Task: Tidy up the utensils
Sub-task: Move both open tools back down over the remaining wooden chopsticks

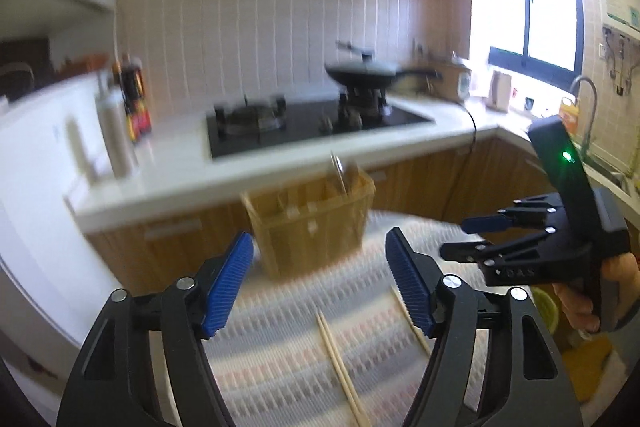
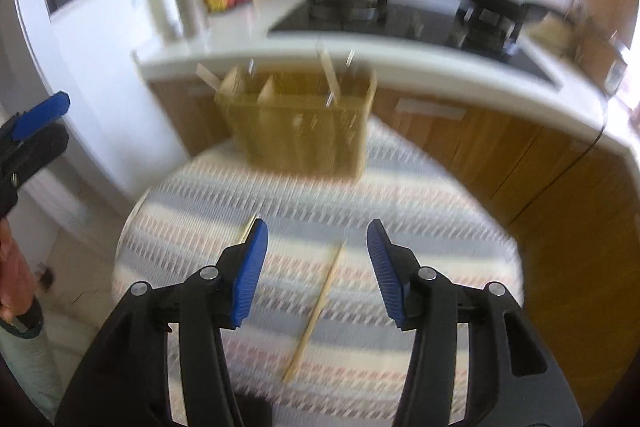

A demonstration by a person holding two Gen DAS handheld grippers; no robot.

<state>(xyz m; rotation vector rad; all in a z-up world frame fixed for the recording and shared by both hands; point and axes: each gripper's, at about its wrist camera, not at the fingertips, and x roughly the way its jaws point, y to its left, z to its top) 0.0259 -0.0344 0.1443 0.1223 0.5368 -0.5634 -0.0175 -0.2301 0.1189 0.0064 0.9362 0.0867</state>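
A wooden utensil holder (image 1: 310, 223) with compartments stands at the far edge of a round table with a striped cloth (image 1: 288, 327); it also shows in the right wrist view (image 2: 300, 123), with several utensils sticking up in it. Wooden chopsticks (image 1: 342, 371) lie on the cloth; another chopstick (image 1: 410, 321) lies beside my right finger. In the right wrist view a chopstick (image 2: 316, 311) lies between the fingers and another (image 2: 248, 229) shows by the left pad. My left gripper (image 1: 320, 283) is open and empty above the cloth. My right gripper (image 2: 318, 269) is open and empty; it shows in the left wrist view (image 1: 460, 239) at the right.
A white counter (image 1: 192, 167) with a black gas hob (image 1: 304, 123), a wok (image 1: 364, 73), bottles (image 1: 134, 99) and wooden cabinets (image 1: 432, 179) runs behind the table. A sink tap (image 1: 586, 95) and window are at the far right. Floor lies left of the table (image 2: 68, 267).
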